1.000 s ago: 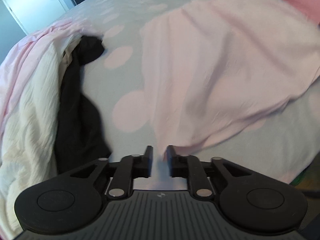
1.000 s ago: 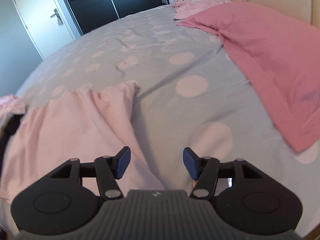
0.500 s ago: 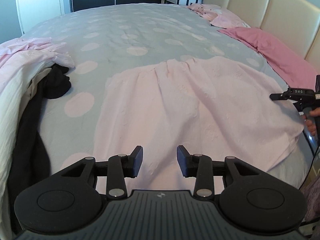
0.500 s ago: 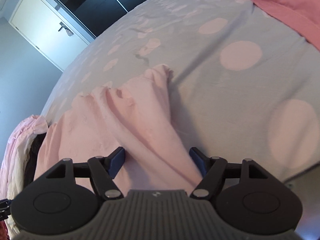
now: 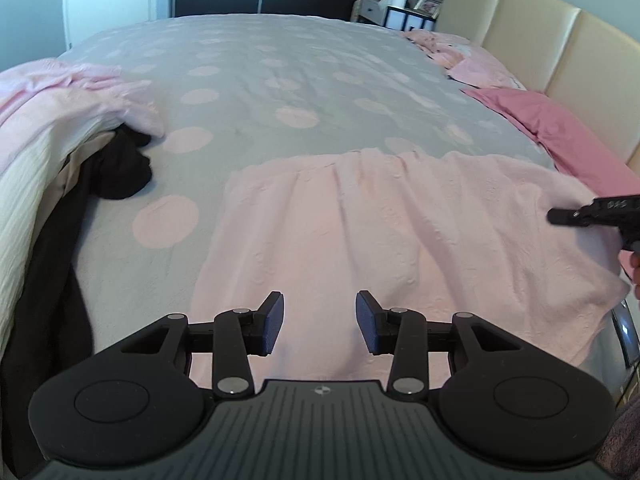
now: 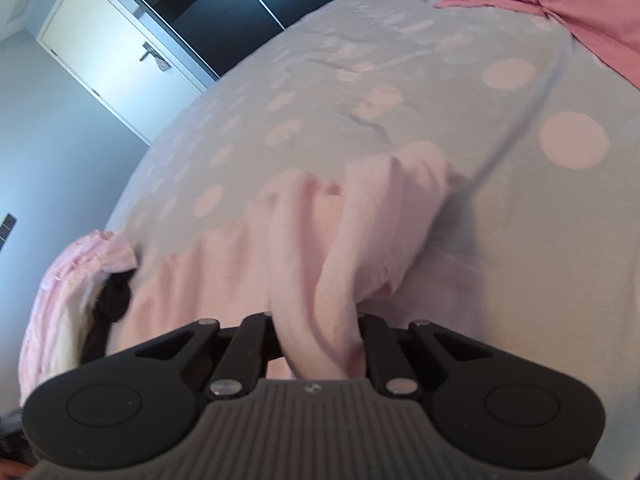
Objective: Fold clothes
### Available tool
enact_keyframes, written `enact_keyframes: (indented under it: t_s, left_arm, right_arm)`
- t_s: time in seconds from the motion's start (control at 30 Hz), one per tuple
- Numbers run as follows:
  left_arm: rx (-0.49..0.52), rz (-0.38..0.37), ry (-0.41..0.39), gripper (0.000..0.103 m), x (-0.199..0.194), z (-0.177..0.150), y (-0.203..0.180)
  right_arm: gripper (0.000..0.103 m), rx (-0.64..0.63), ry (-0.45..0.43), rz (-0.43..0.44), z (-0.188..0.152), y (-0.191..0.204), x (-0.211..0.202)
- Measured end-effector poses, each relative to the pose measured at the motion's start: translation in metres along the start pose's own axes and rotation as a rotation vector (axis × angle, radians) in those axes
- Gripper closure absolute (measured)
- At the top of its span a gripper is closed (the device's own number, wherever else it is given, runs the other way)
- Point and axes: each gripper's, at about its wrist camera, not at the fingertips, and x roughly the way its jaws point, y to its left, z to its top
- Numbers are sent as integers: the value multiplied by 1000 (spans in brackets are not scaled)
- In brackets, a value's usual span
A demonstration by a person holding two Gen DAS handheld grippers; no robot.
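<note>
Holding: my two claws over a bed point(image 5: 288, 80) with a grey spotted cover, a pale pink garment point(image 5: 400, 220) spread flat at the near edge.
Clothes pile: at 9 o'clock in my left view, a heap of pink and cream cloth point(image 5: 44, 132) with a black garment point(image 5: 120, 172) tucked beneath it, apart from the pale pink one.
Left claw: my left claw point(image 5: 320, 322) hangs just above the near hem at 6 o'clock, blue pads point(image 5: 272, 322) spread apart with nothing pinched, only cloth lying below the gap.
Pale pink garment: it runs from 6 o'clock out to 3 o'clock, gathered top edge toward 12 o'clock.
Right claw: my right claw point(image 6: 322, 340) is closing on the garment's right edge, a thick bunched fold point(image 6: 340, 264) pinched between the fingers and lifted off the cover; in my left view it shows at 3 o'clock.
Pillow: a darker pink pillow point(image 5: 560, 136) lies at 2 o'clock, against a cream headboard point(image 5: 560, 40).
Door: a white door point(image 6: 108, 68) stands at 10 o'clock in my right view.
</note>
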Motion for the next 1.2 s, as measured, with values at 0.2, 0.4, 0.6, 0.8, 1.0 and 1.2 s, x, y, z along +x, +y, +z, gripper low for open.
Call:
enact_keyframes:
  t_s: [0.2, 0.4, 0.6, 0.8, 1.0, 1.2]
  left_arm:
    - [-68, 22, -24, 65, -9, -1, 24]
    - [-122, 33, -53, 65, -20, 1, 46]
    - [-154, 46, -72, 65, -28, 2, 62]
    - [-160, 81, -71, 65, -30, 2, 74]
    - [-163, 100, -68, 65, -31, 1, 81]
    - [-178, 109, -85, 65, -38, 0, 86]
  right_arm:
    - [93, -77, -16, 74, 12, 80, -2]
    - [93, -161, 14, 150, 5, 150, 16]
    - [93, -268, 108, 136, -12, 204, 60]
    - [91, -351, 201, 110, -42, 225, 99]
    - [65, -379, 243, 110, -54, 234, 116]
    - [55, -411, 261, 185, -55, 241, 99]
